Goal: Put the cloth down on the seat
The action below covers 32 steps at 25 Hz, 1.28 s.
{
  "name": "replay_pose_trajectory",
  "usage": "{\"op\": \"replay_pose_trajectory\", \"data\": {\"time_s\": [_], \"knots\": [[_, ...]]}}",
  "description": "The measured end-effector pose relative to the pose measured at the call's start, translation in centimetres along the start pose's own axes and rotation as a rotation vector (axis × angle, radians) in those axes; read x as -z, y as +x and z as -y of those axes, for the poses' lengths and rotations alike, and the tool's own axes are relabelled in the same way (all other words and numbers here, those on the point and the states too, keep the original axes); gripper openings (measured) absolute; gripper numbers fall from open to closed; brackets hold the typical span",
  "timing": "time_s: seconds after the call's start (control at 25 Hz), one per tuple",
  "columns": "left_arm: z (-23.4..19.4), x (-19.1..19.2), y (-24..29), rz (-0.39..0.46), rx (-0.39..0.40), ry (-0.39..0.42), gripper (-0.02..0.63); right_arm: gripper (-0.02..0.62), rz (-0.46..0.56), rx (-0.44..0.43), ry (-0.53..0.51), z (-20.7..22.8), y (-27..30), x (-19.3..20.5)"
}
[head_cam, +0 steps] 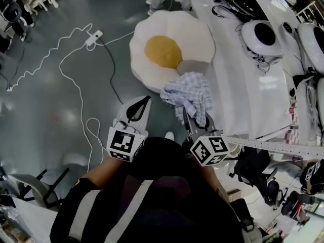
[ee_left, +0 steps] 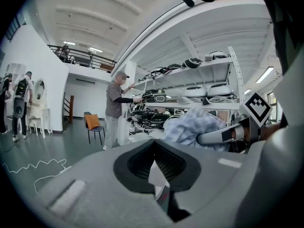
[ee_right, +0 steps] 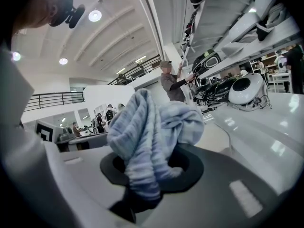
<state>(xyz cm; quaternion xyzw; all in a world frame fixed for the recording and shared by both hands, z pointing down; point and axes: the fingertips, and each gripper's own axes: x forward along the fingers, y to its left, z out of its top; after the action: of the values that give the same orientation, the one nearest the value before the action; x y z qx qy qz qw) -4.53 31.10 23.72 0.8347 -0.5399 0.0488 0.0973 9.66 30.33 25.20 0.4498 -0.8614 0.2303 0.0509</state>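
Note:
A white egg-shaped seat (head_cam: pixel 197 34) with a yellow yolk cushion (head_cam: pixel 163 51) stands on the grey floor ahead. A blue-and-white checked cloth (head_cam: pixel 190 92) hangs bunched just in front of the seat's near edge, and my right gripper (head_cam: pixel 198 121) is shut on it. In the right gripper view the cloth (ee_right: pixel 147 132) spills up out of the jaws of that gripper (ee_right: pixel 142 184). My left gripper (head_cam: pixel 142 105) is to the cloth's left with its jaws together and nothing in them. The left gripper view shows its own tips (ee_left: pixel 154 163) and the cloth (ee_left: pixel 190 127) off to the right.
A long white table (head_cam: pixel 243 90) with white rounded devices runs along the right, close to the seat. White cables and a power strip (head_cam: pixel 93 37) lie on the floor at left. A person (ee_left: pixel 115 108) stands at shelving; an orange chair (ee_left: pixel 93 123) is nearby.

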Motion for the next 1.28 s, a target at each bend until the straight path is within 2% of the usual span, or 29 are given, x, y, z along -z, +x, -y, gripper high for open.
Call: {"op": "replay_pose_trajectory", "data": {"time_s": [0.68, 1.04, 1.28], "knots": [[-4.9, 0.6, -2.0, 0.013, 0.024, -0.021, -0.002, 0.121, 0.01, 0.048, -0.001, -3.8, 3.2, 0.5], [-6.1, 0.9, -1.8, 0.02, 0.021, -0.012, -0.002, 0.123, -0.003, 0.061, 0.008, -3.7, 4.6, 0.8], [-7.5, 1.0, -1.5, 0.023, -0.007, -0.008, -0.002, 0.123, -0.003, 0.051, 0.011, -3.3, 6.3, 0.7]]}}
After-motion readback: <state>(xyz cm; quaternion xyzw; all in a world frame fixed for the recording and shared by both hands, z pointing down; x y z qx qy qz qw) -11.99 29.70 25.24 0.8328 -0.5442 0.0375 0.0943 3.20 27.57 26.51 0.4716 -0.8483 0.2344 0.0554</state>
